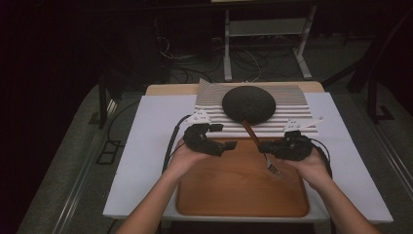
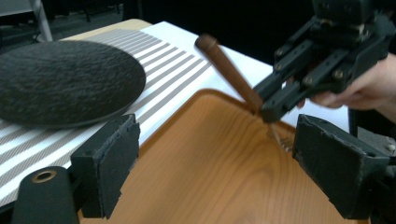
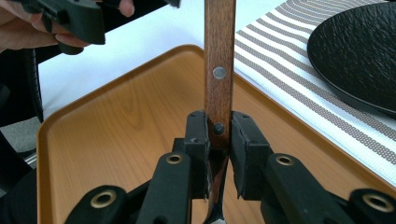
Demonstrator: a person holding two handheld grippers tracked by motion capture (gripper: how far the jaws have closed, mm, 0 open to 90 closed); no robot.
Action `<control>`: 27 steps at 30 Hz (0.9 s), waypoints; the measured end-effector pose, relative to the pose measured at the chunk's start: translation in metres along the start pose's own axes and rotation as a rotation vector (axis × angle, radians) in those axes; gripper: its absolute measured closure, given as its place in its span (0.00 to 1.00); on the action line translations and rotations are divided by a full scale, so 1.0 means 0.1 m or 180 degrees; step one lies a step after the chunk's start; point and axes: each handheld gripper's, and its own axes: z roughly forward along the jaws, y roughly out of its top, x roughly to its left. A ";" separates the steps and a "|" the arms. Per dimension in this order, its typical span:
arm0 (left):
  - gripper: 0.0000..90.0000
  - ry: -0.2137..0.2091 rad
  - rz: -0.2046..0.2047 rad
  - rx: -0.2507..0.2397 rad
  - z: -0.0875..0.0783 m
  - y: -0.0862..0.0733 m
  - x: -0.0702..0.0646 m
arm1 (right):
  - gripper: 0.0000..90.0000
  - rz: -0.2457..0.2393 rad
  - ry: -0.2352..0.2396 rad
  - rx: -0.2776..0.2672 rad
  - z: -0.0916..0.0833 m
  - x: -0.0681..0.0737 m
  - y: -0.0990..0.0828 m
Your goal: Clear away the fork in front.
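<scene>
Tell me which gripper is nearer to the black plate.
Left, narrowly. The left gripper sits open just short of the black plate, at the near edge of the striped mat. The right gripper, shut on the fork, is slightly farther back over the wooden tray.

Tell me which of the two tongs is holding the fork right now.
The right tongs, clamped on the fork's wooden handle over the tray. The left tongs stand open, nothing between them.

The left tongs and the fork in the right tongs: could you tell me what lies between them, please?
Nothing lies between them: in the left gripper view, bare wooden tray separates the open left tongs from the fork, which the right tongs grip.
</scene>
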 end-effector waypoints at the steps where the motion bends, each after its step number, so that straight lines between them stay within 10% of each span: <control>1: 0.16 -0.0010 -0.0002 0.0004 0.03 0.03 0.00 | 0.86 -0.0008 -0.0003 -0.0005 0.00 0.00 0.00; 27: 0.57 -0.0158 -0.0224 -0.0118 0.29 0.03 -0.13 | 0.85 -0.0130 0.0100 -0.0131 0.14 0.16 0.06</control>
